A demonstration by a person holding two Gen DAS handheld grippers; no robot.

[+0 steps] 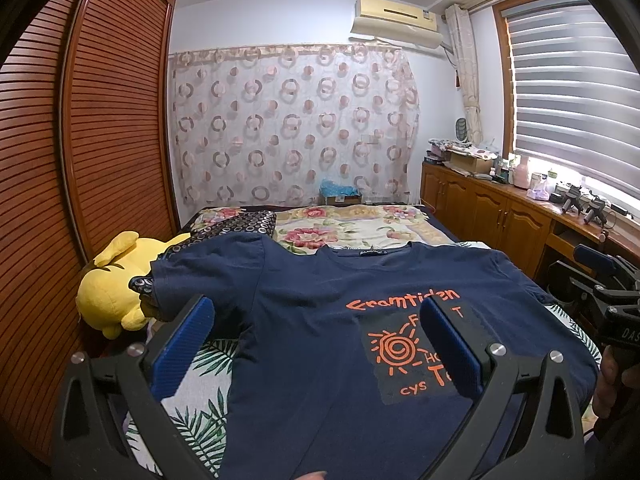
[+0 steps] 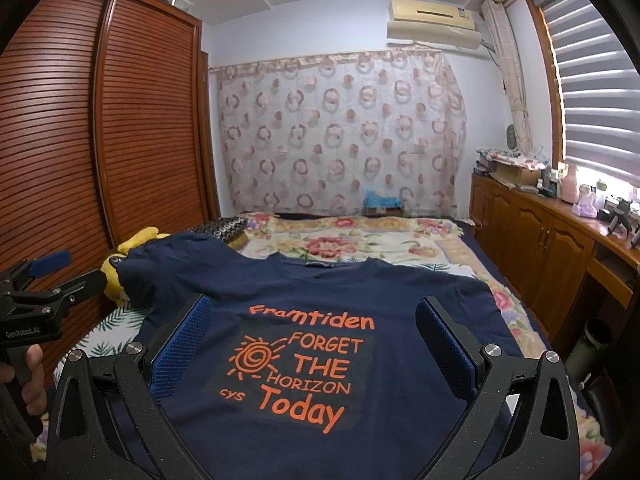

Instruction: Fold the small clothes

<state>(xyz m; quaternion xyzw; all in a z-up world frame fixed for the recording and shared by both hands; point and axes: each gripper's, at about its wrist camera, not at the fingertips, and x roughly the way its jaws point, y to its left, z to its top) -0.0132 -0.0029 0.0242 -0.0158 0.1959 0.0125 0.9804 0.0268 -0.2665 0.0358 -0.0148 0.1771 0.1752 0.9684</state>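
A navy T-shirt (image 1: 320, 320) (image 2: 400, 300) with orange print lies flat, front up, on the bed, collar toward the far end. Its left sleeve drapes toward a yellow plush toy. My left gripper (image 1: 316, 324) hovers open above the shirt's left half, blue pads wide apart, nothing between them. My right gripper (image 2: 314, 328) is also open, over the printed chest, holding nothing. The right gripper (image 1: 600, 280) shows at the right edge of the left wrist view, and the left gripper (image 2: 40, 276) shows at the left edge of the right wrist view, each held by a hand.
A yellow plush toy (image 1: 116, 280) lies at the bed's left edge beside a wooden slatted wardrobe (image 1: 100, 120). A floral blanket (image 2: 360, 240) covers the far part of the bed. Wooden cabinets (image 2: 540, 232) with clutter run along the right under the window.
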